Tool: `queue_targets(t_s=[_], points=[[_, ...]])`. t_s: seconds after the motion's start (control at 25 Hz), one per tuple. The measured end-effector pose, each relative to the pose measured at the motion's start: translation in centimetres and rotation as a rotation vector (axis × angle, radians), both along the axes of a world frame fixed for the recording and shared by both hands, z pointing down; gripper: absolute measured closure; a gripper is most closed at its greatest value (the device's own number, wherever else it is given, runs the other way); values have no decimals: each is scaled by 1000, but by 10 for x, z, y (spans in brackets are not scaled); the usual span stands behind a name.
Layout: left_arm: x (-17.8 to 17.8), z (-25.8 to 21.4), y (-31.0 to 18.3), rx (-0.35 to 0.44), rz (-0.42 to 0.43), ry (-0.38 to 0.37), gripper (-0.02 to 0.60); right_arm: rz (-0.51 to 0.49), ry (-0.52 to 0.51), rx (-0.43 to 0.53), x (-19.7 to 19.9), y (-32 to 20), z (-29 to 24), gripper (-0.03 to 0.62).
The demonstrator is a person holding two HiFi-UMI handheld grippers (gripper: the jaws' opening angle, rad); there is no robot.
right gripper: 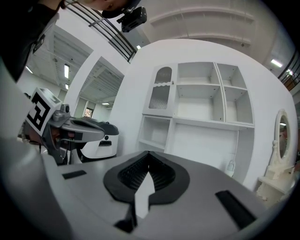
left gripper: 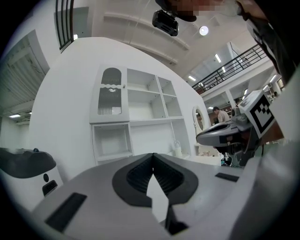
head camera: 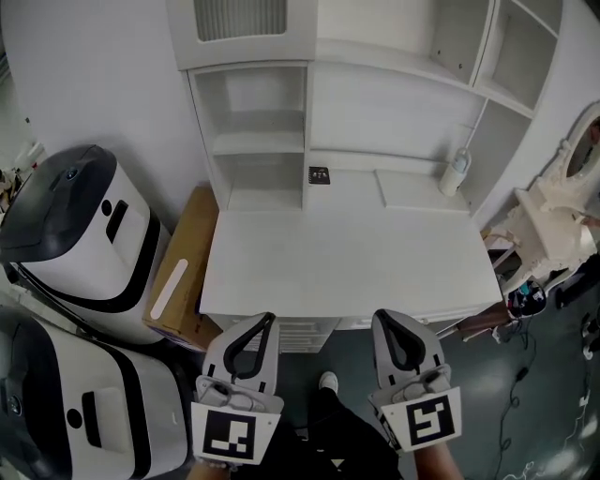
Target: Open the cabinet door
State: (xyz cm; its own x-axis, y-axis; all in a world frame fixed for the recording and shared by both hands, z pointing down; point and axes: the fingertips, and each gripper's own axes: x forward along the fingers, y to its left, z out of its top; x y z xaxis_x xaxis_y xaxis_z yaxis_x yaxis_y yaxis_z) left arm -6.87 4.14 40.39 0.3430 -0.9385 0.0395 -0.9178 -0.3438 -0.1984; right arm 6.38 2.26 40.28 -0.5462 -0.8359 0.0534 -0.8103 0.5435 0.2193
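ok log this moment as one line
left gripper: shut, empty | right gripper: shut, empty | cabinet door: closed, not touched | phase: approach

No word, brand or number can be read anywhere. The only signs are black-and-white square markers. One marker [head camera: 230,436] sits on the cube of the left tongs [head camera: 266,321]. A second marker [head camera: 429,419] sits on the cube of the right tongs [head camera: 382,319]. Each also shows in the other gripper view. A small dark card [head camera: 319,175] lies at the back of the counter [head camera: 347,262]; it perhaps carries pale print, too small to make out. The white strip [head camera: 170,287] on the brown box [head camera: 192,234] looks blank.
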Motion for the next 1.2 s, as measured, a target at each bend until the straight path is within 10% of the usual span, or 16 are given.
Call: queue_targets(t_s=[1.2], points=[[36,12,-187,-94,-206,-23,583,-146,54,-146,43,-206,25,592]])
